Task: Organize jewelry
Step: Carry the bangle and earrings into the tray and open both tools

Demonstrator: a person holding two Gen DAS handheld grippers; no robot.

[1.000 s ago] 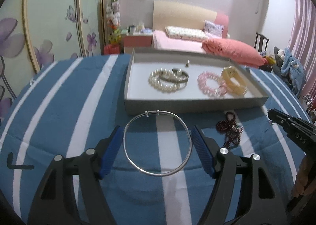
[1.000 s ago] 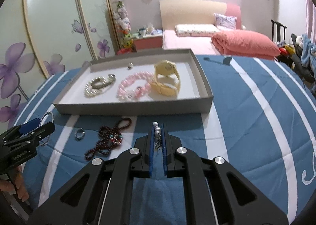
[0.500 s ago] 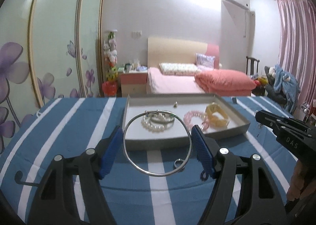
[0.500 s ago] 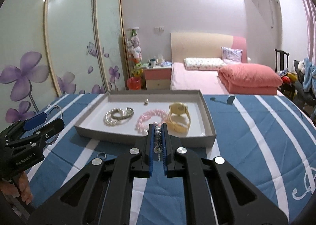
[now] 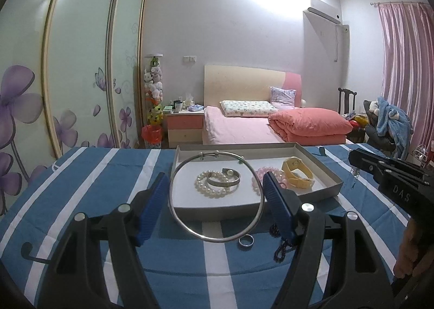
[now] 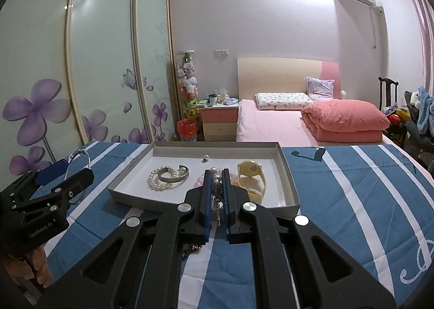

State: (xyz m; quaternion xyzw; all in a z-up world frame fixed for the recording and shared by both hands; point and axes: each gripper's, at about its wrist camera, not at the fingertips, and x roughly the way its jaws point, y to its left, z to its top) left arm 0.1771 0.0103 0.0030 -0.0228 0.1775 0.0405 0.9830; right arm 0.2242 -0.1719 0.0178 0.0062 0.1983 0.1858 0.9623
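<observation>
My left gripper (image 5: 215,195) is shut on a large silver bangle (image 5: 217,238) and holds it in the air in front of the grey tray (image 5: 225,207). My right gripper (image 6: 216,195) is shut on a small silver chain piece (image 6: 217,200), also raised before the tray (image 6: 200,206). The tray holds a pearl bracelet (image 5: 211,187), a silver cuff (image 5: 223,180), a pink bead bracelet (image 5: 271,174), a yellow watch (image 5: 297,176) and a tiny stud (image 6: 206,158). A silver ring (image 5: 246,241) and dark bead strand (image 5: 280,249) lie on the cloth.
The table has a blue and white striped cloth (image 5: 81,187). Beyond it stand a bed (image 5: 244,130), a nightstand (image 5: 184,130), sliding wardrobe doors (image 5: 81,78) and a chair with clothes (image 5: 385,124). The left gripper shows at the left of the right wrist view (image 6: 51,187).
Both grippers have risen off the cloth, the left lifting the bangle and the right the chain piece, and moved toward the tray. The views now look level across the room.
</observation>
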